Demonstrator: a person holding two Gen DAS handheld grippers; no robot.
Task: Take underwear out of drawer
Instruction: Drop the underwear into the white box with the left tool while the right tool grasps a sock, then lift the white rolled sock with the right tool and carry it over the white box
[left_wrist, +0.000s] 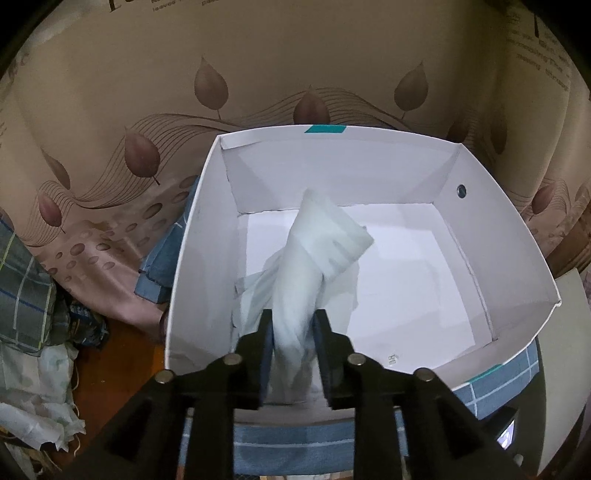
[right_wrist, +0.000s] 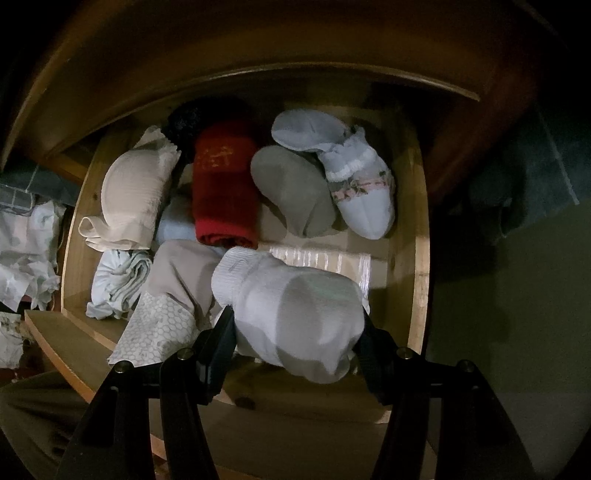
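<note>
The left gripper (left_wrist: 293, 332) has its jaws drawn narrow on a pale, thin piece of underwear (left_wrist: 317, 254), which is pinched between the 2 fingers and hangs forward over the inside of a white cardboard box (left_wrist: 513, 236); its far end is blurred, and whether it touches the box floor cannot be told. The box has a teal strip of tape (left_wrist: 325, 129) on its far rim and sits on a blue checked cloth (left_wrist: 295, 443). Behind the box hangs a beige curtain (left_wrist: 147, 110) printed with brown leaves, and at the left edge lie crumpled pale clothes (left_wrist: 40, 413) on a reddish-brown floor (left_wrist: 110, 369). The right gripper (right_wrist: 295, 332) holds a white rolled garment (right_wrist: 295, 310) between its jaws, which stand fairly wide around the thick bundle, above the front part of an open wooden drawer (right_wrist: 419, 258). In the drawer lie a red rolled cloth (right_wrist: 225, 184), a cream bra (right_wrist: 133, 188), a grey rolled piece (right_wrist: 291, 192) just beside a white piece with lace trim (right_wrist: 362, 192), a beige garment (right_wrist: 177, 273) and a white folded one (right_wrist: 118, 284). The surroundings of the drawer are dark.
</note>
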